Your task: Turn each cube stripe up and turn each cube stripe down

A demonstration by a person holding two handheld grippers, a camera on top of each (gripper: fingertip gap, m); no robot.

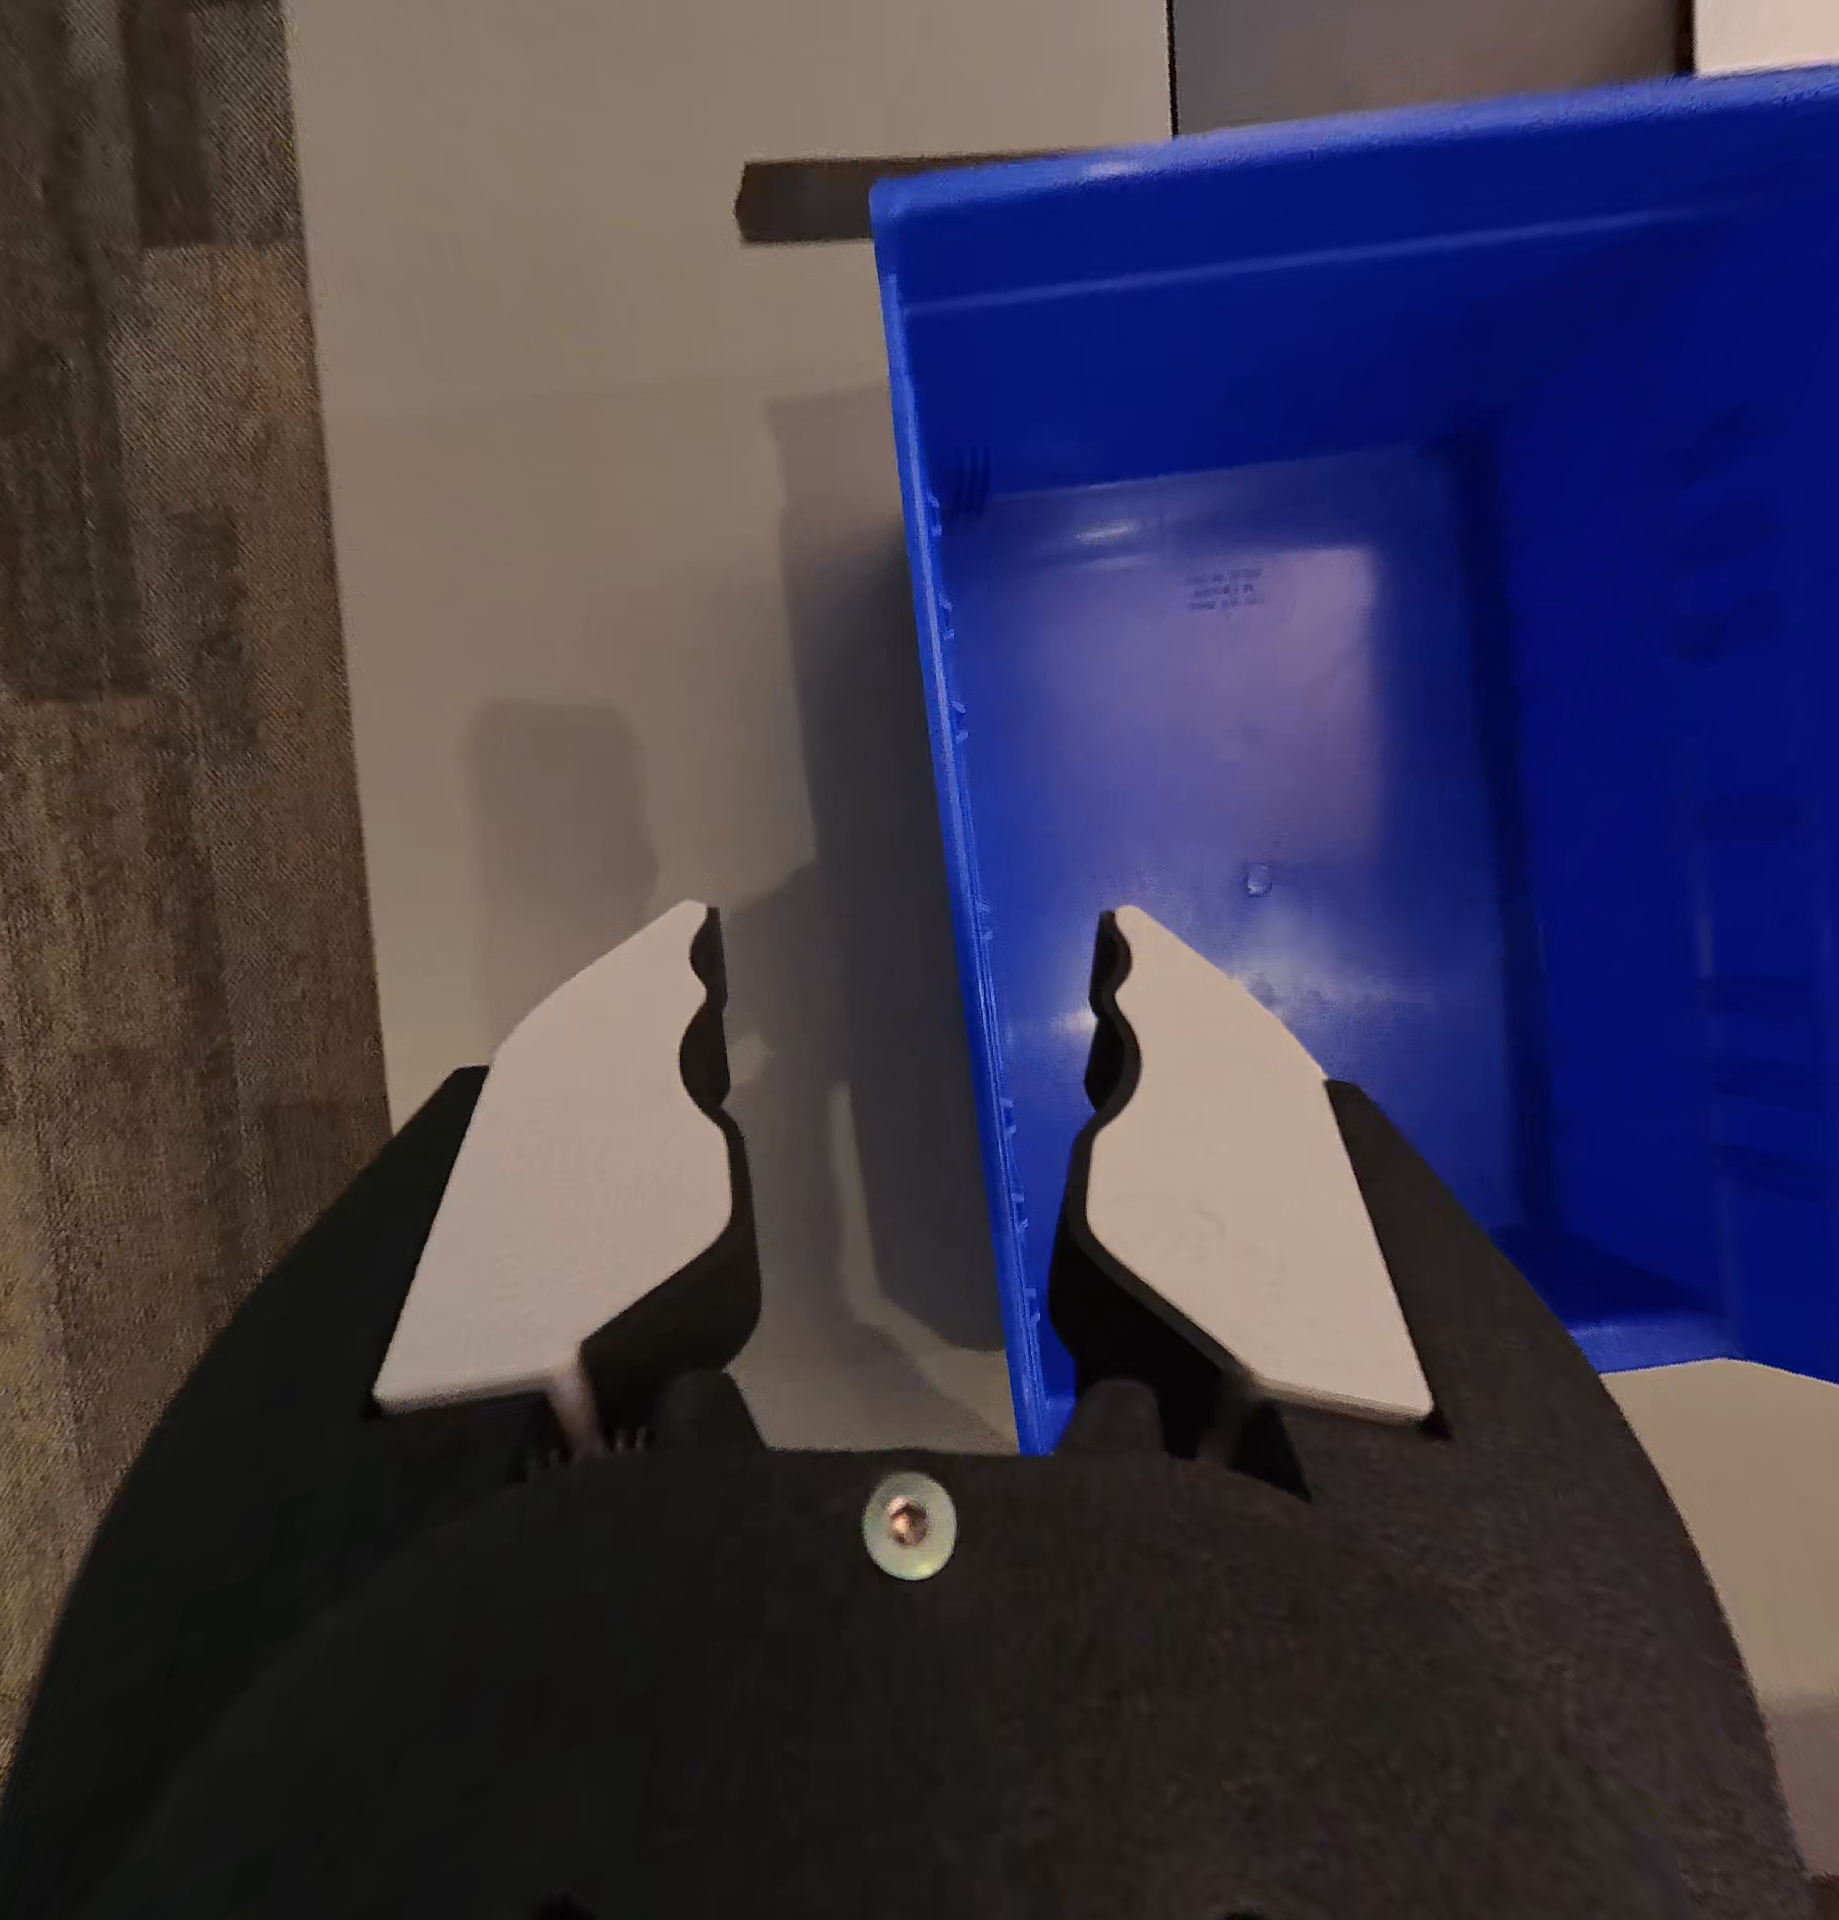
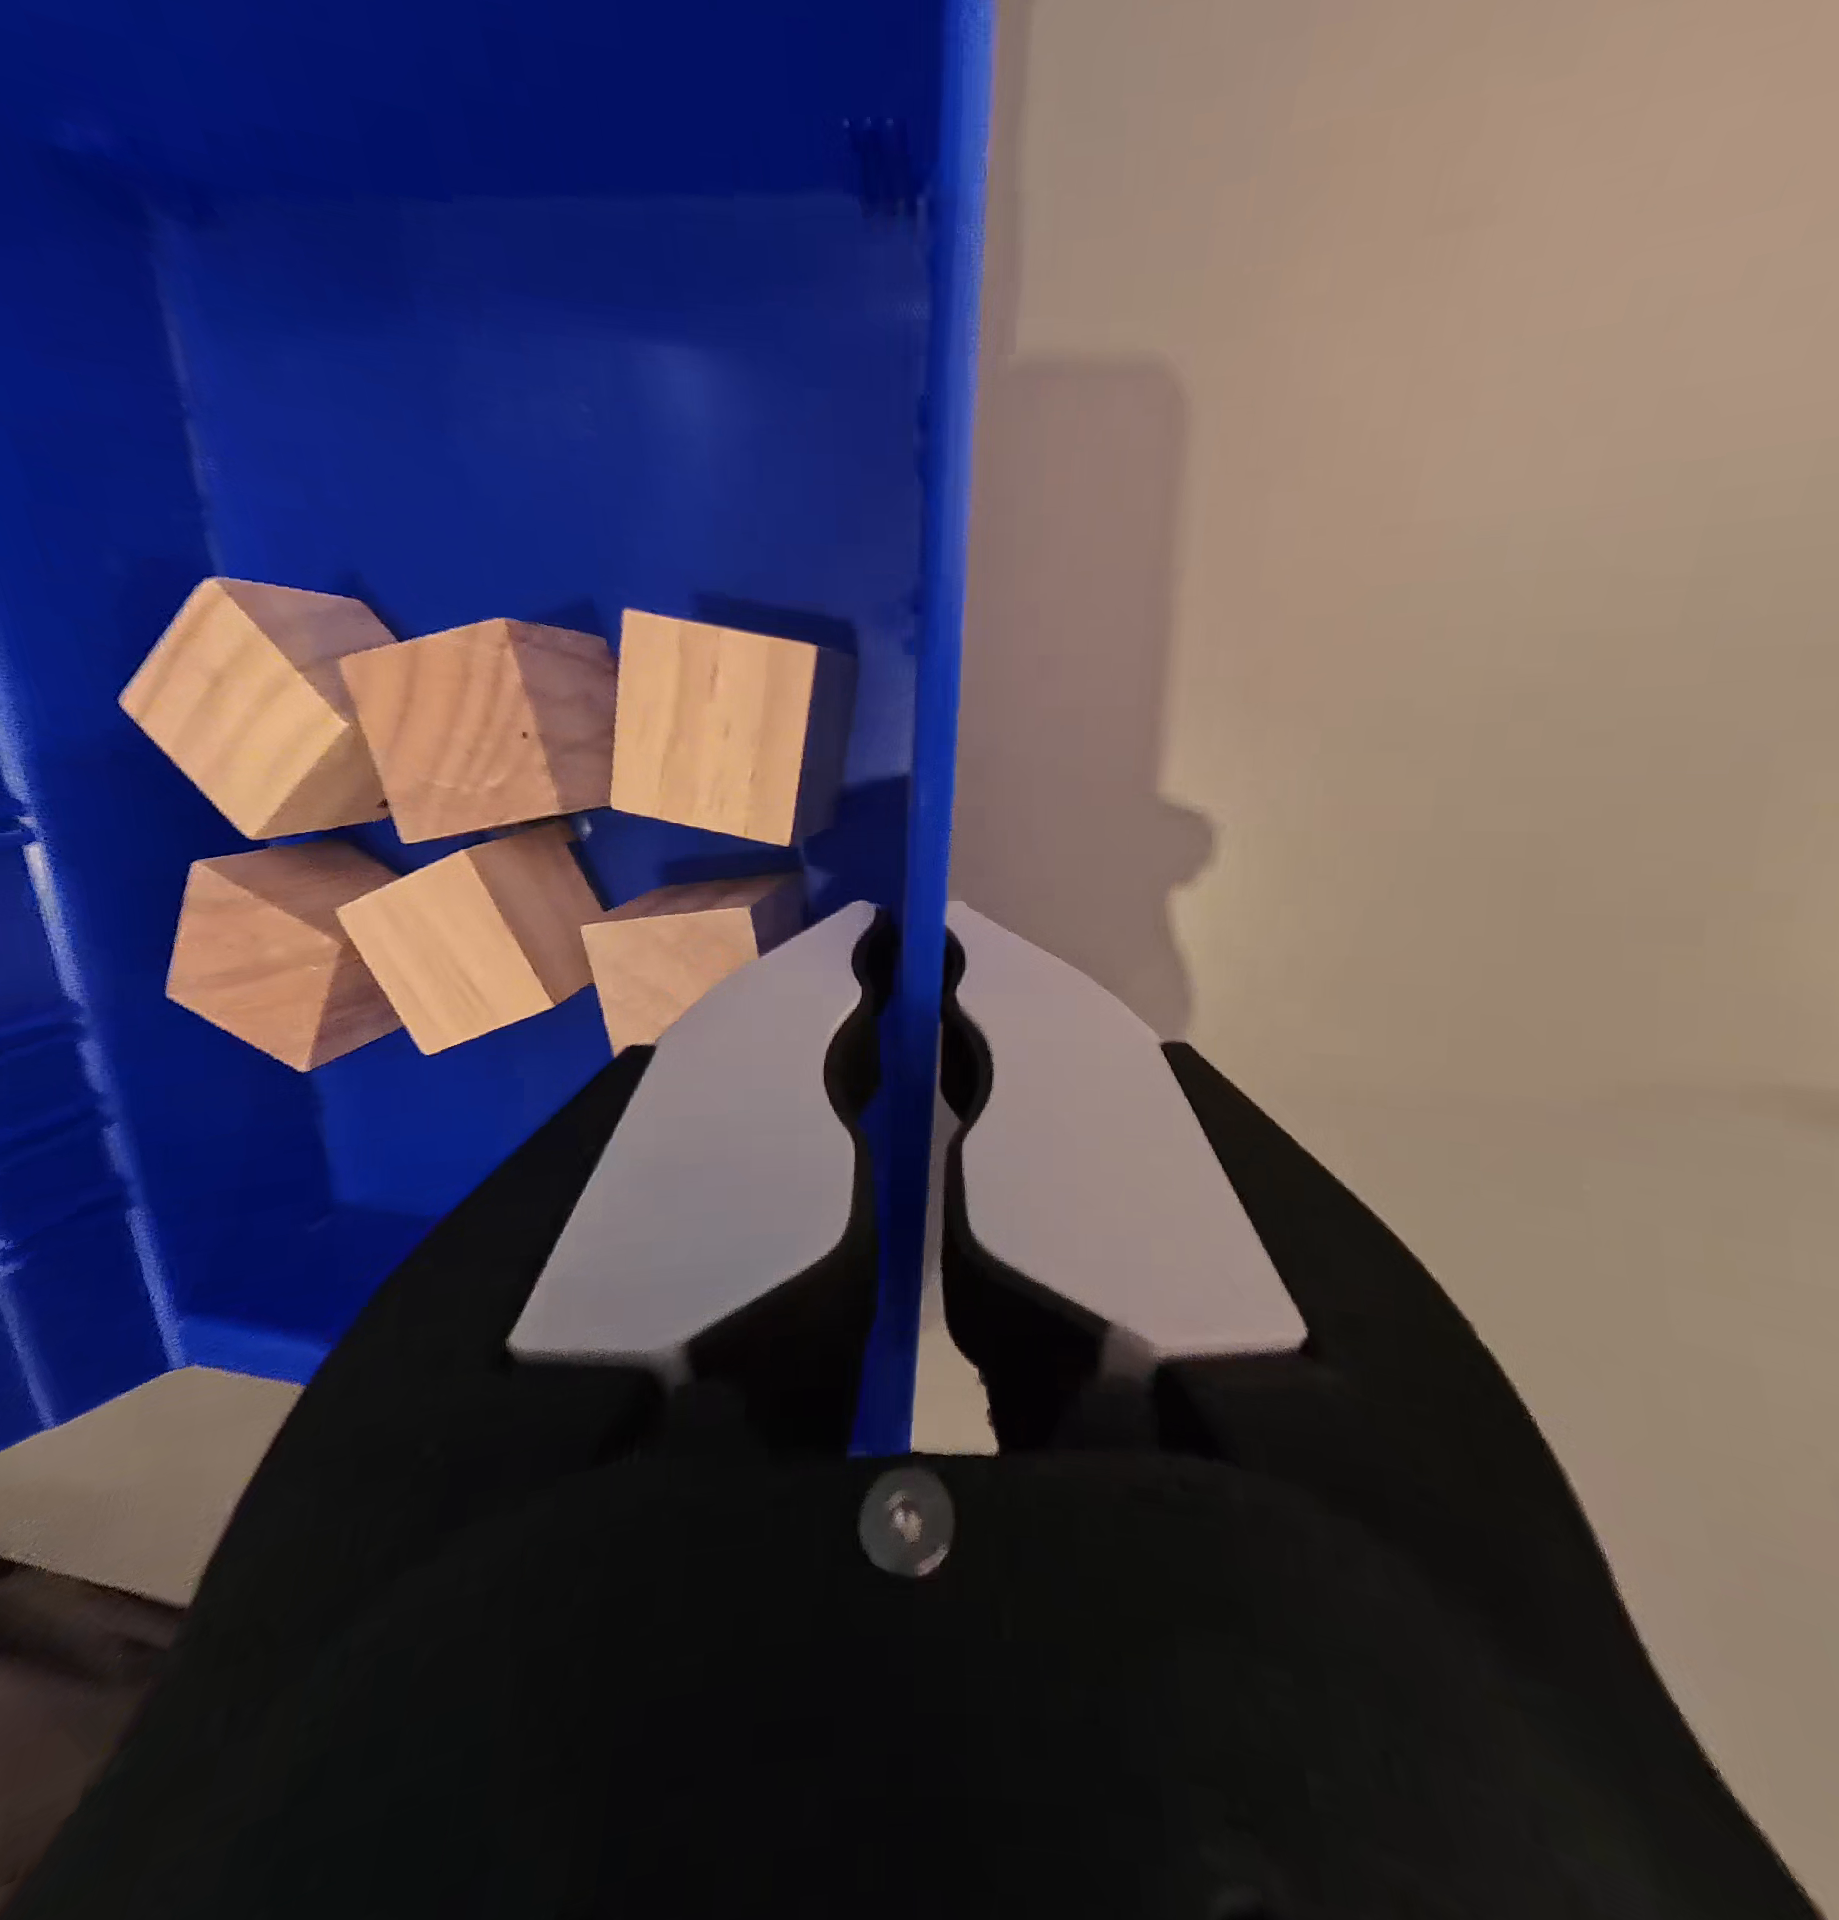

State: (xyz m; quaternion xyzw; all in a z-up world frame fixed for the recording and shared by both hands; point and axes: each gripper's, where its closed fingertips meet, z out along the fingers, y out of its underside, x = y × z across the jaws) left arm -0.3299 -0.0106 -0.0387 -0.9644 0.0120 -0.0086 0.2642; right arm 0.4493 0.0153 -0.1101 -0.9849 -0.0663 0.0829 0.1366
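Right gripper (image 2: 910, 920) clamps the thin right-hand wall of a blue plastic bin (image 2: 541, 436), its pale fingers (image 2: 759, 1091) closed from both sides so that the dark inner pads press against the blue plastic, one finger inside the bin and the other outside over the light tabletop (image 2: 1466, 935).

Six plain wooden cubes (image 2: 479, 821) lie loose on the bin floor in two rough rows of three, left of the clamped wall. The upper row sits tilted at different angles, the rightmost cube (image 2: 712, 727) near the wall and squarer to the camera; the lower row is skewed too, and its rightmost cube (image 2: 676, 961) is partly covered by the inner finger. Several cubes touch their neighbours. No stripe can be made out on any face that shows; only light and darker wood grain.

Left gripper (image 1: 910, 925) stands wide open astride the opposite wall of the same bin (image 1: 1310, 343). The blue wall edge rises between its fingers (image 1: 582, 1143), closer to the right one, which reaches inside over the bin floor, while the left one stays outside above the tabletop (image 1: 582, 520). Neither pad presses the wall. That view shows a bare stretch of bin floor bearing small moulded marks. Patterned grey-brown carpet (image 1: 115, 727) runs along the table's left edge.
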